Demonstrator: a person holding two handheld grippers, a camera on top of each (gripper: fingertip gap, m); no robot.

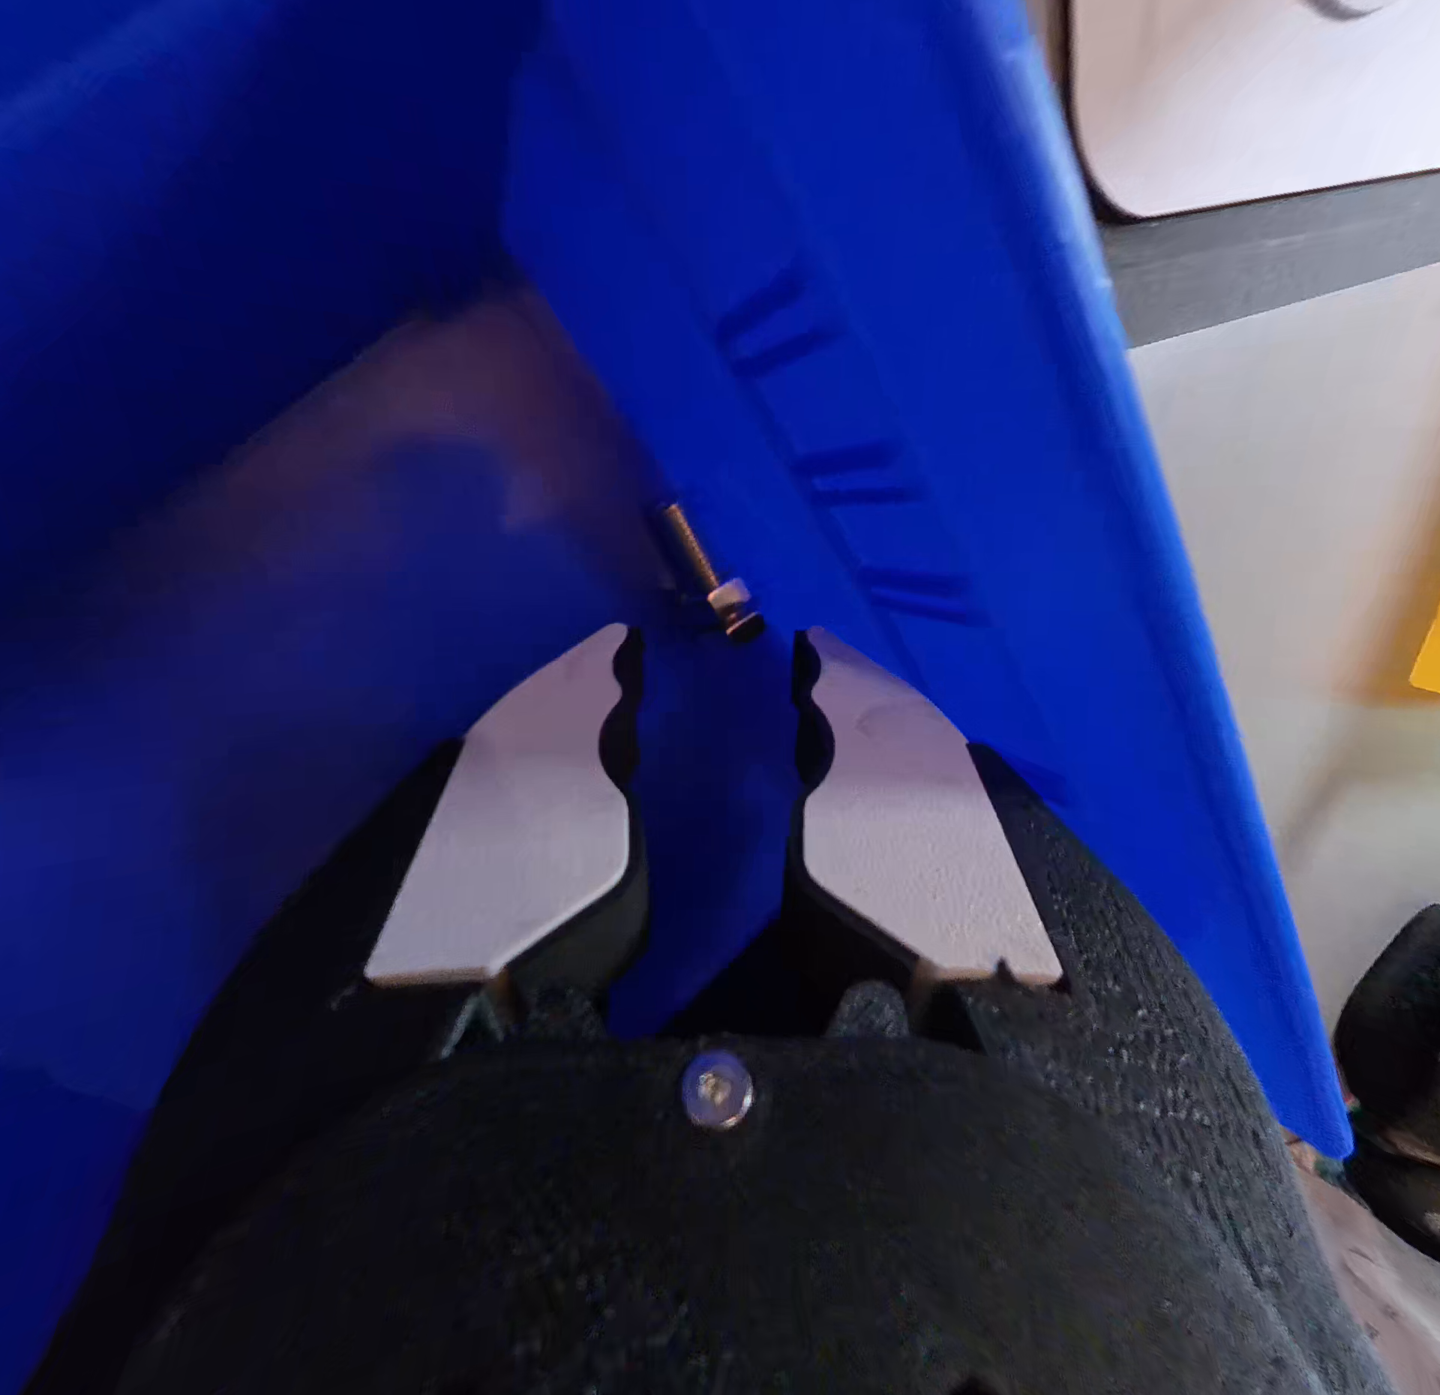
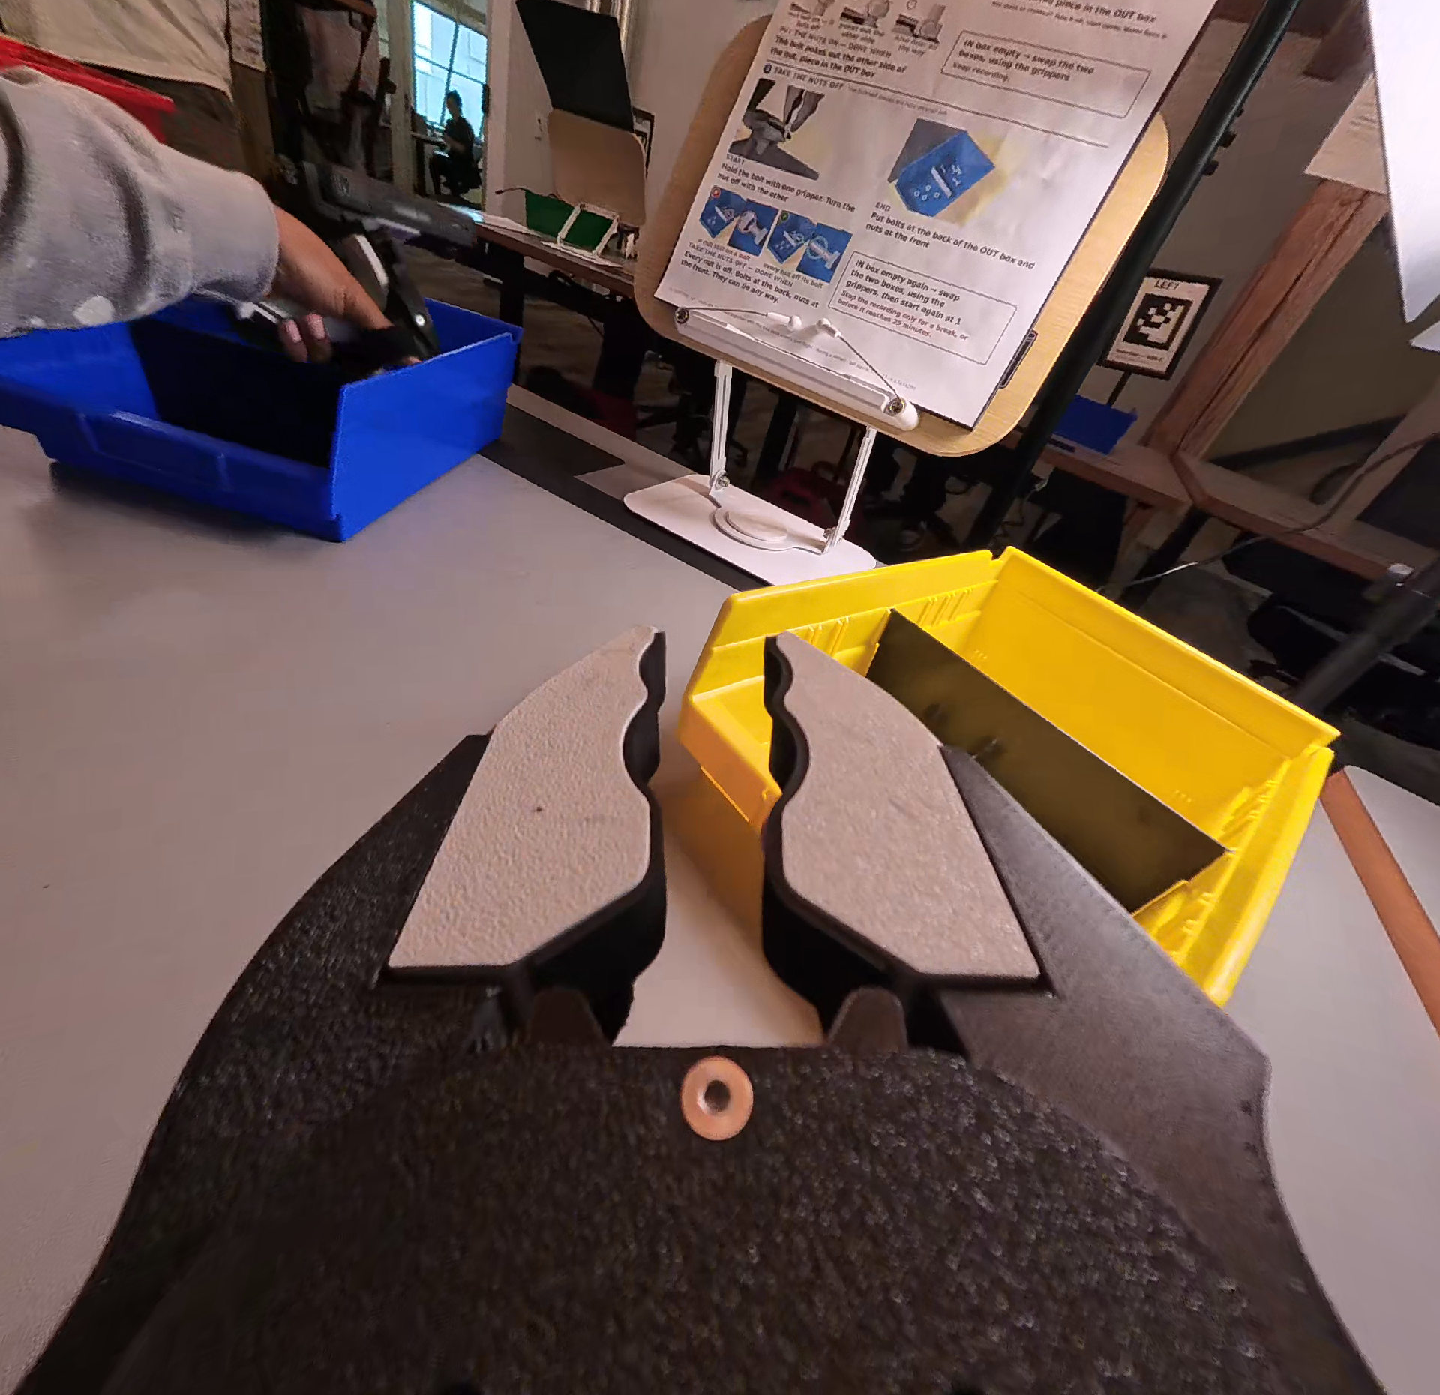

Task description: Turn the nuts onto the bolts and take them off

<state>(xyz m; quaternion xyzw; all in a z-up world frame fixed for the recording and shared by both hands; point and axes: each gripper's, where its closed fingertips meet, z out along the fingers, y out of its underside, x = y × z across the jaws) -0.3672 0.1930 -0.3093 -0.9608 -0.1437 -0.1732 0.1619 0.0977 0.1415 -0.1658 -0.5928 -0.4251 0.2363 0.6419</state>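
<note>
In the left wrist view my left gripper [image 1: 715,641] is open inside the blue bin [image 1: 896,282]. A small metal bolt [image 1: 690,543] with a nut [image 1: 731,600] near its head lies against the bin's side wall, just beyond my fingertips and untouched. In the right wrist view my right gripper [image 2: 713,648] is open and empty above the grey table [image 2: 273,695], right in front of the yellow bin [image 2: 1106,680]. The blue bin [image 2: 390,438] stands at the far left there, with a hand and the left gripper [image 2: 390,321] reaching into it.
The yellow bin has a dark divider [image 2: 1036,781] across its middle. A white stand with an instruction sheet on a board [image 2: 896,189] stands at the back of the table. A grey sleeve [image 2: 117,204] comes in from the left. There is about 50 centimetres between the tips of the two grippers.
</note>
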